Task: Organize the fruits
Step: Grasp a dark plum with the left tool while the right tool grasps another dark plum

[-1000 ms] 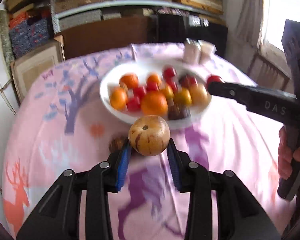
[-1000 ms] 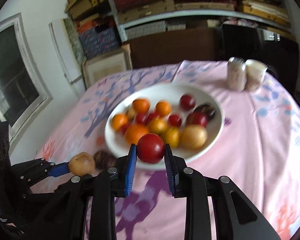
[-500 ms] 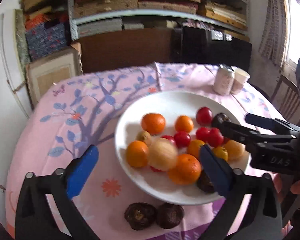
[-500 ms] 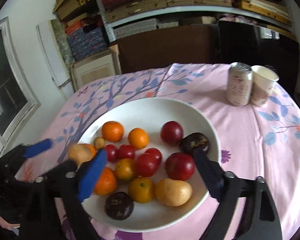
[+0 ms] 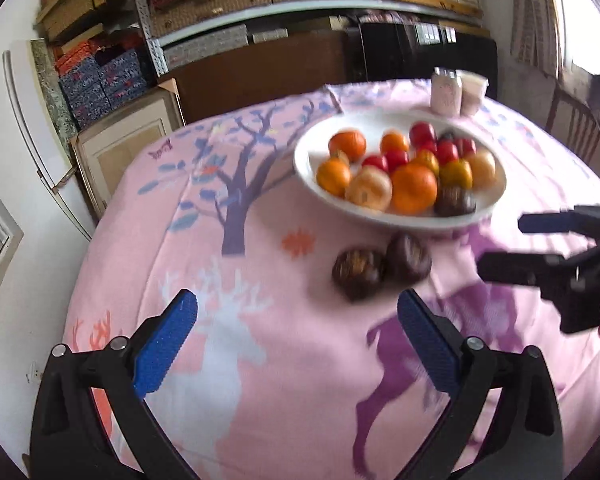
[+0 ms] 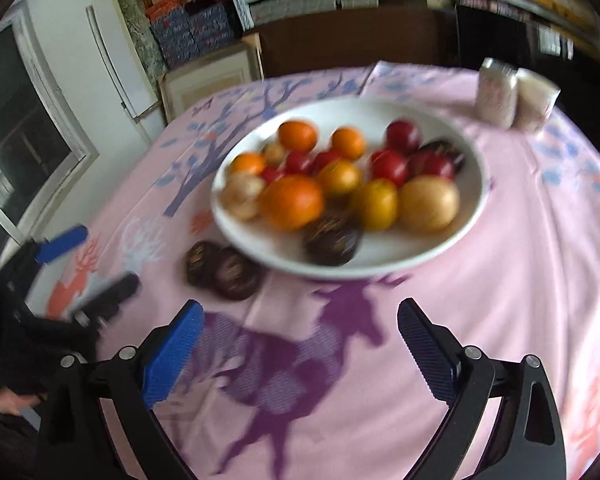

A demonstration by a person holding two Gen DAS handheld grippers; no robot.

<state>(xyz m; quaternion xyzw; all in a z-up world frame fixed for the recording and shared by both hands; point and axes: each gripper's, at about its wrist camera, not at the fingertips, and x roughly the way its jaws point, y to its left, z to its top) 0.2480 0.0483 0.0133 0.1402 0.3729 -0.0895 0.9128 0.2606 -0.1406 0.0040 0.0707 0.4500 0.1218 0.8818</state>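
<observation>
The left tongs are seen released, the blue pads spread wide with nothing between them, held above the pink patterned cloth of the desk. The right tongs are likewise released and empty, held over the purple deer print near the front edge. In the left wrist view the right tongs are visible at the right, spread and pointing left.

A white plate is set on the far middle of the desk, and the fruits are gathered in it: oranges, red fruits, a yellow fruit, two tan round fruits and a dark one at its near rim. Two dark brown fruits are left on the cloth, touching each other, just near-left of the plate and outside it.

A can and a paper cup are stood side by side at the far right. The frames are blurred.
</observation>
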